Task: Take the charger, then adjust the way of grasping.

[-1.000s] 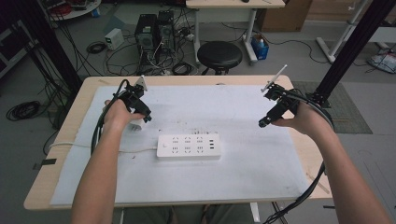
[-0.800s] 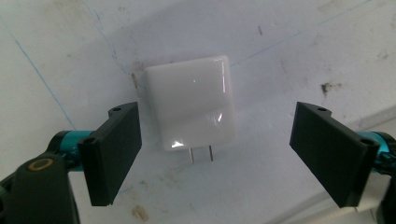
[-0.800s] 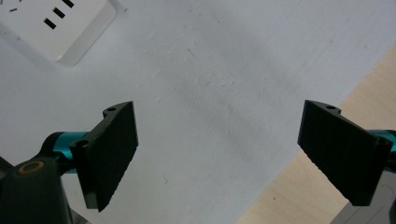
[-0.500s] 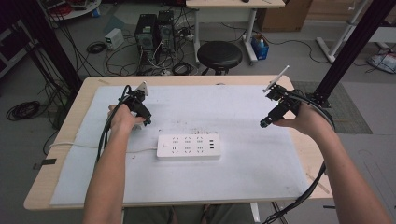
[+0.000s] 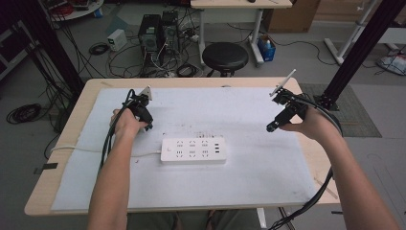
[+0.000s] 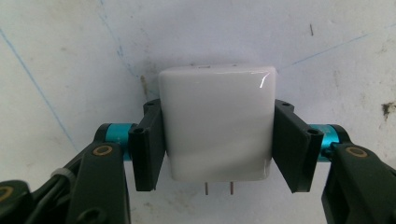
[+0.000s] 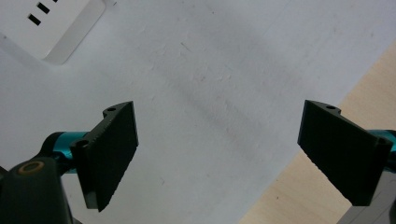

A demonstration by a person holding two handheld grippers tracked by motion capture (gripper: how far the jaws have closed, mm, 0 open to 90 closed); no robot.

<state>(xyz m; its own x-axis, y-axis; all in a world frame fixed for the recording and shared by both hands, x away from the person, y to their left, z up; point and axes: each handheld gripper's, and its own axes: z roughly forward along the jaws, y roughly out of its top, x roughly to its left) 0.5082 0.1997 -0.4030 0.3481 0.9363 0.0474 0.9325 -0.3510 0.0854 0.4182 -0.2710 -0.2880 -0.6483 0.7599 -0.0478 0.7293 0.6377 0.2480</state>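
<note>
A white plug adapter (image 6: 215, 133) with two metal prongs lies on the white mat, and my left gripper (image 6: 217, 109) is shut on it, one black pad on each side. In the high view the left gripper (image 5: 145, 123) points down at the mat just left of and behind a white power strip (image 5: 193, 151), with the hand covering the adapter. My right gripper (image 5: 271, 127) hovers open over the mat's right part, well right of the strip. In the right gripper view the gripper (image 7: 219, 116) holds nothing, and a corner of the strip (image 7: 56, 23) sits at the upper left.
The strip's white cord (image 5: 76, 149) runs left across the mat and off the wooden table (image 5: 57, 191). The table's bare right edge (image 7: 308, 196) lies beside the right gripper. A black stool (image 5: 225, 55) and computer towers (image 5: 158, 31) stand on the floor beyond the table.
The left hand has come a little nearer and lower over the adapter, which lay beside it a second ago. The right gripper has hardly moved.
</note>
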